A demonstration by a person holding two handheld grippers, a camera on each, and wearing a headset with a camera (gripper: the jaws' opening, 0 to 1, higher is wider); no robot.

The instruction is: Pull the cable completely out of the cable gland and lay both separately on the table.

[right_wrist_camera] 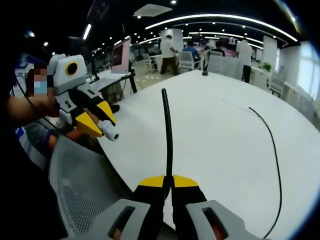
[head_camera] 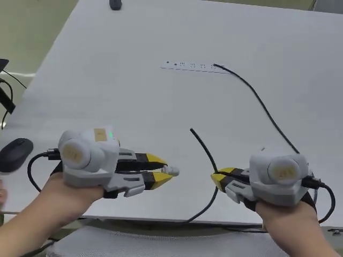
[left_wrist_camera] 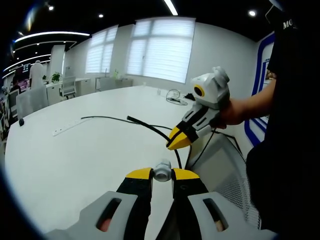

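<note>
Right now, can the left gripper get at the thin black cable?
Probably not for gripping: the left gripper is shut on the small grey cable gland, though nothing stands between it and the black cable.

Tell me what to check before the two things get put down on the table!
1. Cable fully out of the cable gland: ok, open space lies between them.
2. Left gripper shut on the cable gland: ok.
3. Right gripper shut on the cable: ok.
4. Bare table ahead of both grippers: ok.
5. Whole cable over the table: not ok, its lower part hangs past the near edge.
6. Hanging part free of snags: cannot tell.
</note>
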